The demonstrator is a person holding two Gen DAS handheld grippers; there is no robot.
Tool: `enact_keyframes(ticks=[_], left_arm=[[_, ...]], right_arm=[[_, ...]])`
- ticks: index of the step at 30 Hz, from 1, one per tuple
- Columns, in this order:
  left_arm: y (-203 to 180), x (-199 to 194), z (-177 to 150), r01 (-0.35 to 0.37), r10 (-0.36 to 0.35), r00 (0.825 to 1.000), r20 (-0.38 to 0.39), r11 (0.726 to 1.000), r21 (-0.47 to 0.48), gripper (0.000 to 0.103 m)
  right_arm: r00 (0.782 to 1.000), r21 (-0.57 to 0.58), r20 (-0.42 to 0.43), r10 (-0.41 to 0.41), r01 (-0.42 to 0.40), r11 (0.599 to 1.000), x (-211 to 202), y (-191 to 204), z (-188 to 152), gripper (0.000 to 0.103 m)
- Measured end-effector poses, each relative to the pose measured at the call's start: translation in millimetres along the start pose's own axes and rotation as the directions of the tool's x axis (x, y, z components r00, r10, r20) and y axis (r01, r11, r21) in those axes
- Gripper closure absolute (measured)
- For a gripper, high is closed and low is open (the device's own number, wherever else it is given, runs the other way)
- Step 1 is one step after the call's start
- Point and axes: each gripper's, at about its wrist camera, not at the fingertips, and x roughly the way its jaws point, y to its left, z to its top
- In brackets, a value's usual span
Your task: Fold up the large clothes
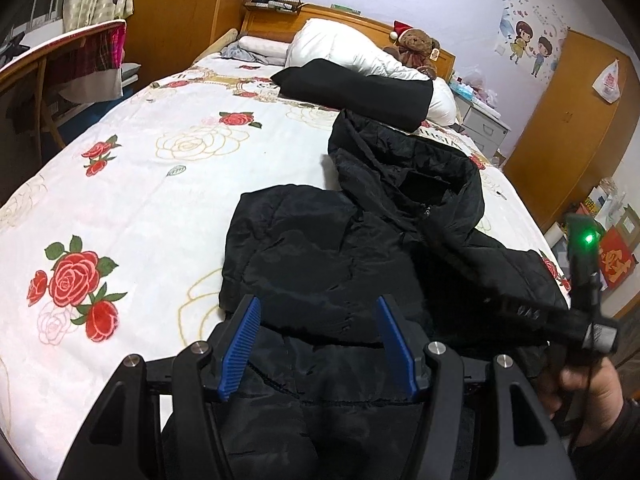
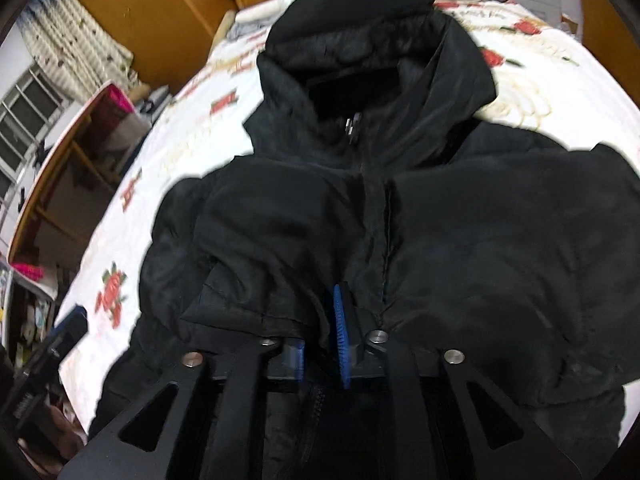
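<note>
A black hooded jacket [image 1: 360, 248] lies front-up on the rose-patterned bed sheet [image 1: 140, 200], its hood [image 1: 404, 160] toward the headboard. My left gripper [image 1: 316, 304] hovers open over the jacket's lower front, with nothing between its blue pads. In the right wrist view the jacket [image 2: 460, 220] fills the picture, its zip pull [image 2: 352, 126] below the collar. My right gripper [image 2: 316, 304] sits low over the chest. Its pads stand a narrow gap apart. A sleeve end [image 2: 248, 300] is bunched between them and hides the left pad; the right pad's ribbed face shows bare.
A folded black garment [image 1: 360, 88] lies against a white duvet [image 1: 340, 40] and a teddy bear [image 1: 416, 44] at the headboard. A wooden desk [image 1: 40, 60] stands left of the bed, a wardrobe [image 1: 572, 120] and drawers [image 1: 484, 124] right. A hand [image 1: 592, 384] appears at the right edge.
</note>
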Motion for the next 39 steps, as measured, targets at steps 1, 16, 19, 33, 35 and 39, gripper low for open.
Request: enact_keyframes(ticks=[1,16,19,33,35,39], left_arm=[[-0.3,1.4,0.3,0.002,-0.002,1.000,-0.002,1.000,-0.001,0.041],[-63.2,32.1,29.2,0.158,-0.159,0.985,-0.062,0.987,-0.005,0.031],[-81.7,65.7,29.2,0.168,-0.166,0.978,-0.129,0.986,0.009,0.031],[-89.0,79.7,29.2,0.092,-0.084,0.994,-0.071,0.989,0.113,0.097],[-75.1,83.1,30.7,0.065,-0.056,0.995,-0.081,0.992,0.106,0.097],[-55.4,103.9,24.6,0.030,-0.022,0.991,-0.129,0.998,0.062,0.097]], right_arm=[[1.000,-0.003,-0.004,0.007,-0.007,1.000,-0.4,1.1,0.0,0.080],[0.983,-0.025,0.169,0.071,-0.068,0.997,-103.2,-32.1,-13.0,0.043],[0.979,0.033,0.206,-0.003,-0.003,0.999,-117.6,-67.3,-17.9,0.043],[0.954,0.223,0.238,-0.183,0.129,0.966,-133.3,-162.4,-27.0,0.078],[0.955,0.206,0.237,-0.176,0.127,0.970,-128.3,-158.1,-23.3,0.078],[0.965,0.144,0.185,-0.187,0.161,0.976,-96.5,-148.3,-16.2,0.078]])
